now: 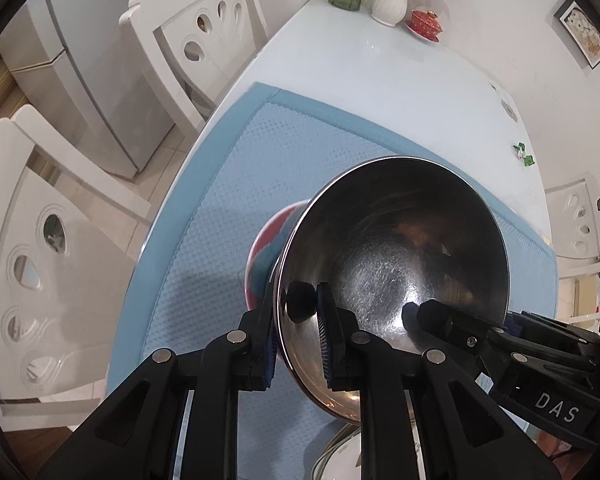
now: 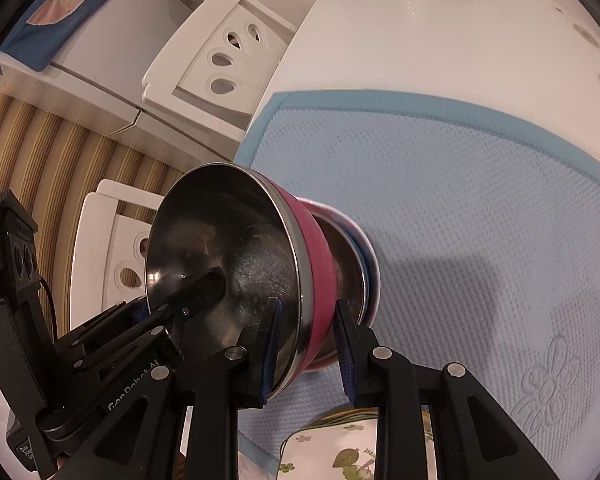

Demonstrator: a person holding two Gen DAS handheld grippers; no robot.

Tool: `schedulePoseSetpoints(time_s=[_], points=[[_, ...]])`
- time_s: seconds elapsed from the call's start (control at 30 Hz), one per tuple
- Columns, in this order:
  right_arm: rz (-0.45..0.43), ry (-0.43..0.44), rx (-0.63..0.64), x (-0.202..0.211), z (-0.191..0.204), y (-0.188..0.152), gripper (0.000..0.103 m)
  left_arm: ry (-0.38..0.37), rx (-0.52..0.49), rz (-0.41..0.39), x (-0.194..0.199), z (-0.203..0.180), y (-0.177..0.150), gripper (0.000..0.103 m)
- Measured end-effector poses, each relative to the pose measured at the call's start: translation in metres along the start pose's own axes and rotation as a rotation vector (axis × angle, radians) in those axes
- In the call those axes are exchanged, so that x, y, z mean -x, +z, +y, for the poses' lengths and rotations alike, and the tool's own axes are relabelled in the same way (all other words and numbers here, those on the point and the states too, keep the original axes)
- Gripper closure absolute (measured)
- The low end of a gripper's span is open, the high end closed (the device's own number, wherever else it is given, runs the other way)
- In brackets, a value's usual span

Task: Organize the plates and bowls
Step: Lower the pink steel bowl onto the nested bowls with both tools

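A steel bowl with a pink outer wall [image 2: 228,264] is held tilted above the blue mat [image 2: 480,208]; its shiny inside shows in the left wrist view [image 1: 396,256]. My left gripper [image 1: 296,344] is shut on its rim, one finger inside and one outside. My right gripper [image 2: 306,352] straddles the opposite rim and is shut on it; it also shows in the left wrist view [image 1: 440,316]. Behind the bowl lies a second bowl with a red and blue wall [image 2: 360,264], also in the left wrist view [image 1: 268,244].
A patterned plate [image 2: 340,448] lies at the near edge of the mat. White chairs [image 1: 196,40] stand along the table's left side. Two vases [image 1: 388,0] and a red lidded cup [image 1: 424,20] stand at the table's far end.
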State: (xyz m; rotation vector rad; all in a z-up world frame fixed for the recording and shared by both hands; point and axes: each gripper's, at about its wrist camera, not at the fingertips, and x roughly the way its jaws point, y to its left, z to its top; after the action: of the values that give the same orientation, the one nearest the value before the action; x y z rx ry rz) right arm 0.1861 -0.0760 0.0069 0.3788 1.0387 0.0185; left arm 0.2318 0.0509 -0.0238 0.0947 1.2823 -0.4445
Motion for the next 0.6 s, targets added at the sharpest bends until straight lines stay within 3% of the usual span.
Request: schedulePoseSetpoints(time_s=[0.43,0.6], points=[[0.016,0.005,-0.02,-0.011,-0.002,-0.009,0.078,0.004,0.007,0.009,-0.006,0.005,-0.013,0.088],[-0.024,0.013,-0.049,-0.013,-0.007,-0.011,0.078,0.007,0.015,-0.006,-0.01,0.006,-0.015,0.088]])
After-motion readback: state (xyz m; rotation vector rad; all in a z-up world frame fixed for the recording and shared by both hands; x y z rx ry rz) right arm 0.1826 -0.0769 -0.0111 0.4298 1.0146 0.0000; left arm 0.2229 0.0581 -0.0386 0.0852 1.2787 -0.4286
